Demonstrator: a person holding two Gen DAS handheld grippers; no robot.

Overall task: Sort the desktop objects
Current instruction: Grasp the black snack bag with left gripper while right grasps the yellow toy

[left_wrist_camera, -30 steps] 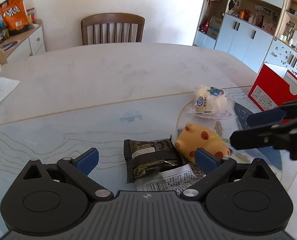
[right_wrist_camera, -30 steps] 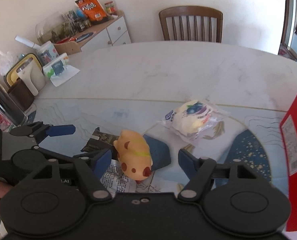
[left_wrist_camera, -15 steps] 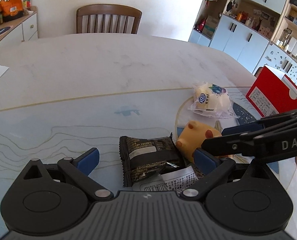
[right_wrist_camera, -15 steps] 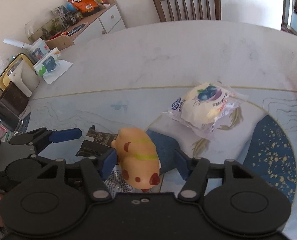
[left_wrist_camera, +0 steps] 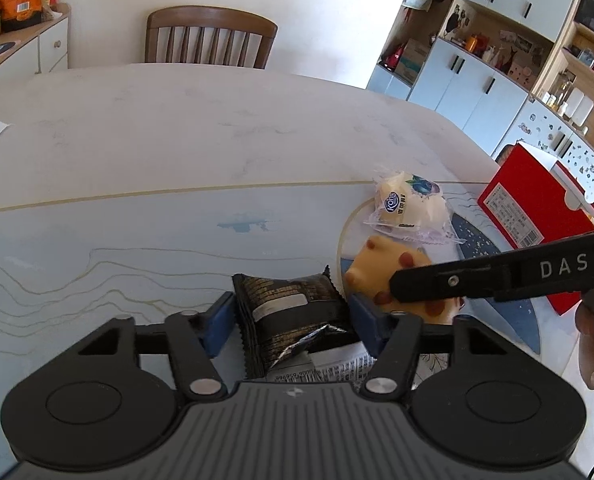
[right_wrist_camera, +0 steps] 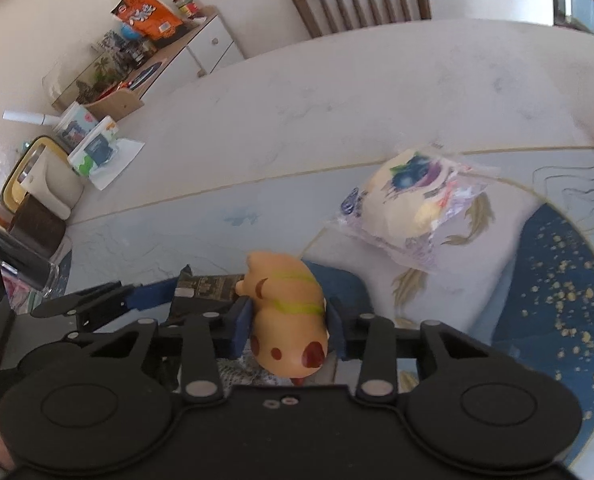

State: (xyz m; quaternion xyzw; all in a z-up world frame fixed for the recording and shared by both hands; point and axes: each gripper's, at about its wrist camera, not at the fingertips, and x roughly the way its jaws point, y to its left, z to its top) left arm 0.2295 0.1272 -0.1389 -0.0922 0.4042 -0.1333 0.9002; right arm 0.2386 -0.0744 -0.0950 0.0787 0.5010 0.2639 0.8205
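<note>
Both claws have just been closing since the earlier pictures, each around its own thing. On the left side, the left claw [left_wrist_camera: 289, 320] is sitting around the black crinkly foil snack packet [left_wrist_camera: 293, 312]. Its blue pads [left_wrist_camera: 367, 326] are touching the packet's two edges, so it is pinching the packet, which is lying flat on the pale blue patterned mat [left_wrist_camera: 137, 248] covering the surface.

Just to the right, the right claw [right_wrist_camera: 287, 328] is squeezing the yellow rubber pig toy with brown spots [right_wrist_camera: 287, 320] by its sides. The toy is resting on the mat, just beside the packet.

Farther right, the clear-wrapped round cream bun [right_wrist_camera: 409, 204] is waiting near the toy, and the red cardboard box [left_wrist_camera: 537, 220] is standing at the mat's right edge.

The picking-up step looks underway. Next, each claw probably needs to lift straight up, holding tight, so neither thing bumps the other, then carry them to where they belong.
</note>
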